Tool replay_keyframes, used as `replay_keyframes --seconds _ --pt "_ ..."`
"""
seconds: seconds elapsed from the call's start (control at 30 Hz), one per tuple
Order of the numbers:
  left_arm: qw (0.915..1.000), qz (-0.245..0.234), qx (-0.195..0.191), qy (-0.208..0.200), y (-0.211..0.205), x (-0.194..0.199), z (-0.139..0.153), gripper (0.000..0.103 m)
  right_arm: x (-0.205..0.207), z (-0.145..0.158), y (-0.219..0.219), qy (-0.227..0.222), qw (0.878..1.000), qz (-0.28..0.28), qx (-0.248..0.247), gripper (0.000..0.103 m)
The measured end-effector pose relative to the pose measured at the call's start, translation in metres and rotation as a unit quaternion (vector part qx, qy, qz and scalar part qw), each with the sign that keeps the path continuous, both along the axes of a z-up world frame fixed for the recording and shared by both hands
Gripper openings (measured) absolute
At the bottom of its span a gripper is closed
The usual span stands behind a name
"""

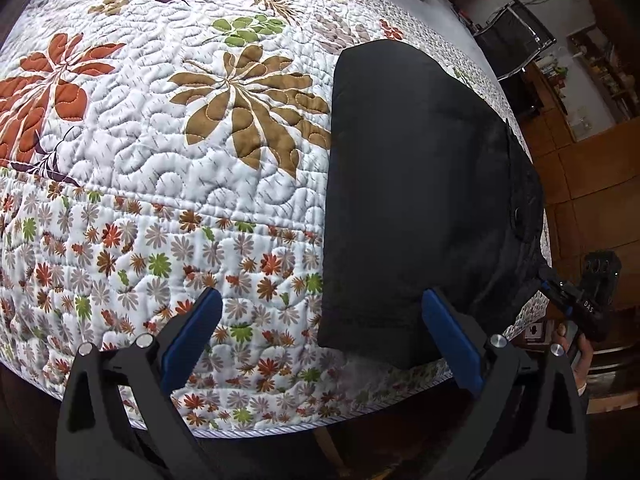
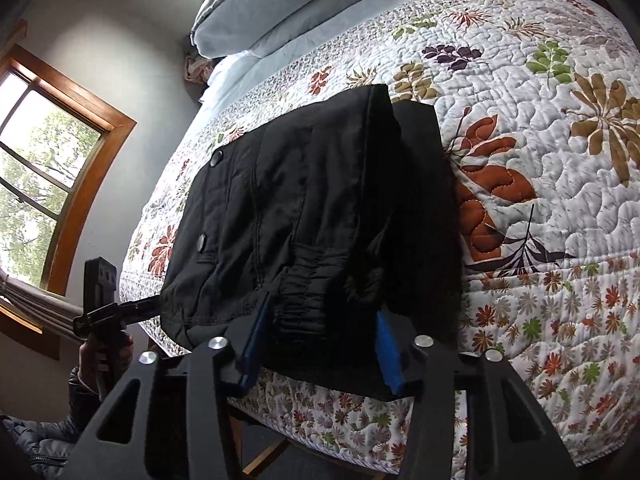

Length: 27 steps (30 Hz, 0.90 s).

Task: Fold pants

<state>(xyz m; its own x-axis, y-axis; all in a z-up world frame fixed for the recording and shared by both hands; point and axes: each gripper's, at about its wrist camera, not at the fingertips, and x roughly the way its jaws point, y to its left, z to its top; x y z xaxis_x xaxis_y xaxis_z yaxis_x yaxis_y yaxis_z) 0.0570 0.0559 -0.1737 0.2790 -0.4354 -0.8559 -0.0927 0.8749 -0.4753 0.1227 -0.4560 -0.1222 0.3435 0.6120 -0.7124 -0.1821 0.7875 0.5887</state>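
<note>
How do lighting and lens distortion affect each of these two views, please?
Left wrist view: the fisheye bulges the quilt into a dome, the corners fall dark, and the pants read as nearly featureless black. Right wrist view: the window is much brighter than the room, yet the pants' seams and buttons show. Straight edges bend here too.

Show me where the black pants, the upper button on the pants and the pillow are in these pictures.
black pants (image 1: 416, 184): left wrist view, on the flat folded leg part.
upper button (image 2: 216, 158): right wrist view, on the middle of the round button.
pillow (image 2: 272, 4): right wrist view, on the grey cover.
</note>
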Motion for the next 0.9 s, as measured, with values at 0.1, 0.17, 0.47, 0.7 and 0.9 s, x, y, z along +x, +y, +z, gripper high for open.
replay_keyframes --seconds 0.1,0.17,0.47,0.7,0.9 --pt "1.0 -0.003 -0.005 0.002 -0.002 -0.001 0.001 0.099 -0.003 0.01 -0.007 -0.011 1.0 0.005 0.012 0.033" --pt "1.0 -0.009 0.0 -0.002 -0.008 -0.001 0.003 0.099 -0.005 0.013 -0.008 -0.013 1.0 0.009 0.004 0.033" --pt "0.9976 -0.047 0.031 -0.04 -0.028 -0.001 0.013 0.099 -0.007 -0.002 -0.015 0.003 1.0 -0.003 0.006 0.034" --pt "0.9826 -0.076 0.121 -0.119 -0.052 -0.014 0.045 0.099 -0.011 -0.003 -0.024 0.0 0.999 -0.015 0.029 0.055" --pt "0.9707 -0.084 0.156 -0.163 -0.062 -0.015 0.07 0.099 -0.014 0.016 -0.052 -0.028 0.998 -0.052 0.034 0.092"
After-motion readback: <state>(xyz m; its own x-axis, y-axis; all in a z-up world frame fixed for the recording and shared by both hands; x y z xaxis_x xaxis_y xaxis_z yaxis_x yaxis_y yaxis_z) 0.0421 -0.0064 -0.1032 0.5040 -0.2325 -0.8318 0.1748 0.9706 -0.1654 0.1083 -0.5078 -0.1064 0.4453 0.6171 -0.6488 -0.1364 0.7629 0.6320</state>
